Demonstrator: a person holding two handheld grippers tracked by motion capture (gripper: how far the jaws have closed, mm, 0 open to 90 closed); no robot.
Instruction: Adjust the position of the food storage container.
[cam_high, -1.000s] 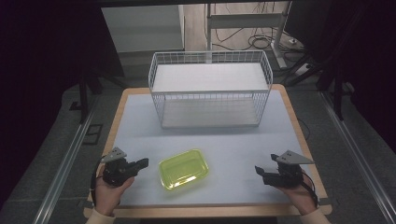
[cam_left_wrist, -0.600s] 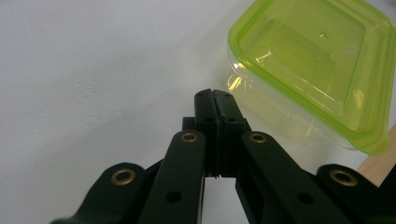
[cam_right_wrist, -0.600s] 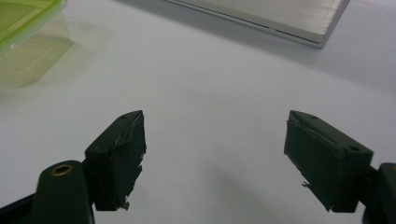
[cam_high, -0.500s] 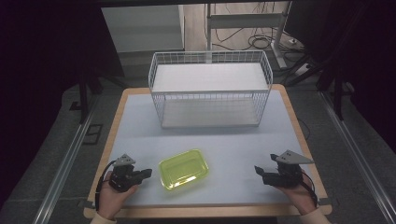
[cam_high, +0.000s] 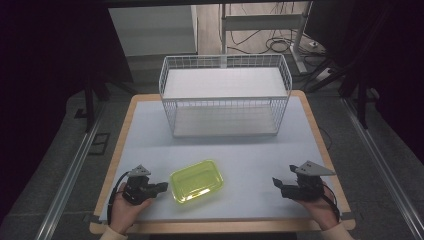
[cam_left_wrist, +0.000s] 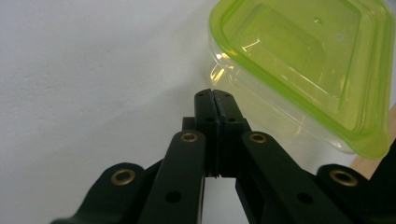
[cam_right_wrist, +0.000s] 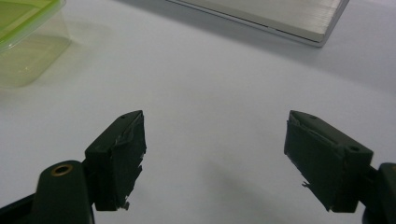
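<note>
The left gripper (cam_high: 161, 186), fingers closed and empty, should open them before reaching the green container (cam_high: 196, 180); the right gripper (cam_high: 276, 182) waits open.

Each hand carries a black two-jaw gripper, the left gripper (cam_high: 161, 187) and the right gripper (cam_high: 278, 183), both topped by a grey three-cornered plate and trailed by a thin black cable that loops back past the wrist. Up close, the left gripper's flat black linkage arms (cam_left_wrist: 182, 182) are pinned with brass-ringed rivets and pierced by small round holes. The right gripper's blocky black pads (cam_right_wrist: 122, 156) are wrapped in dark tape, frayed at the lower edges.
</note>
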